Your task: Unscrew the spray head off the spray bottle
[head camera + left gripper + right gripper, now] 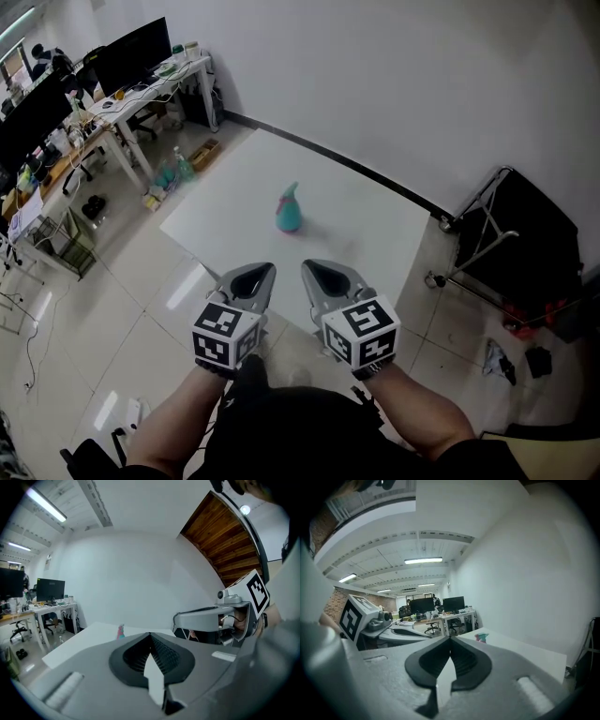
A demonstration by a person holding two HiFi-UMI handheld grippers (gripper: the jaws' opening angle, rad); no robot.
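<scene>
Both claws (255, 279) (323, 277) short of spray bottle (289, 210)

White wall (394, 84), tiled floor (122, 319), desks (157, 86)

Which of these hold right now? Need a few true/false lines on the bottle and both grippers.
1. The spray bottle stands upright on the white table. True.
2. The left gripper is clamped on the bottle. False: its jaws are shut on nothing, well short of the bottle.
3. The right gripper has its jaws shut and empty. True.
4. The spray head lies on the table beside the bottle. False: it sits on top of the bottle.
</scene>
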